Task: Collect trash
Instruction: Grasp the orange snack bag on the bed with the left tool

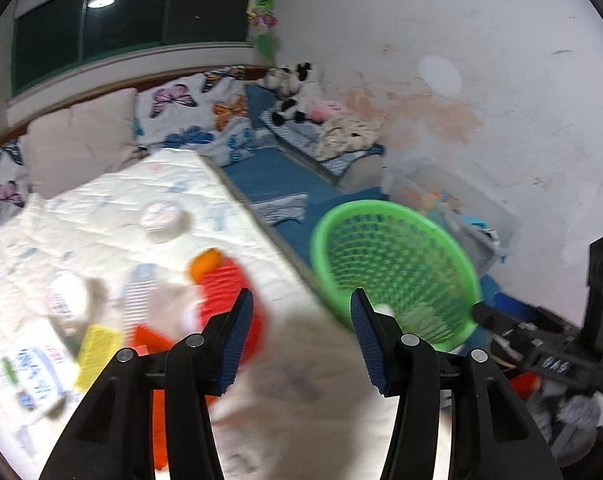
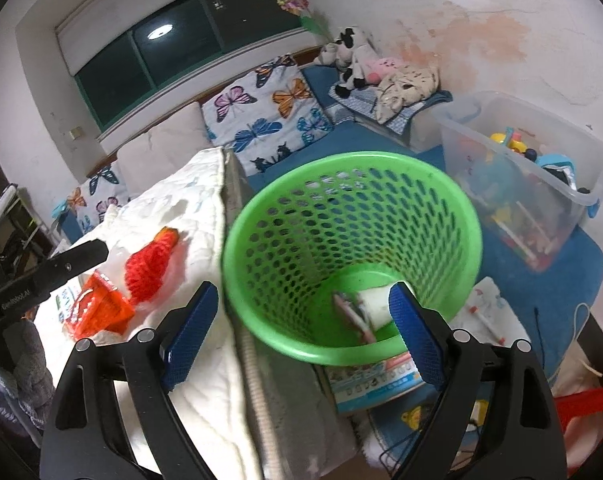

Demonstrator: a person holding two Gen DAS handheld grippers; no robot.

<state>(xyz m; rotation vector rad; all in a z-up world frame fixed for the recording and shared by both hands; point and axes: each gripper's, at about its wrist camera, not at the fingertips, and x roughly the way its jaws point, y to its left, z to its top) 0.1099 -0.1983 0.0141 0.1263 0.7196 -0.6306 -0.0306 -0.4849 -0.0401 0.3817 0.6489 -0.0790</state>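
A green mesh basket (image 2: 353,216) stands tilted beside the bed's edge, also in the left wrist view (image 1: 397,264). In its bottom lie a white cup and a wrapper (image 2: 361,308). My right gripper (image 2: 303,296) is open wide. Its right finger reaches over the near rim and its left finger stays outside, with no pad pressing. My left gripper (image 1: 301,296) is open and empty above the white quilt (image 1: 113,216). Left of it lie a red knitted item (image 1: 225,288), an orange packet (image 1: 149,336), a yellow piece (image 1: 95,348), a printed white packet (image 1: 33,372) and a round white lid (image 1: 161,220).
A clear bin of toys (image 2: 521,168) sits right of the basket on the blue mat (image 2: 541,280). Butterfly pillows (image 2: 269,112) and a plush cow (image 2: 349,56) lie at the back. A printed box (image 2: 373,380) rests under the basket's near side.
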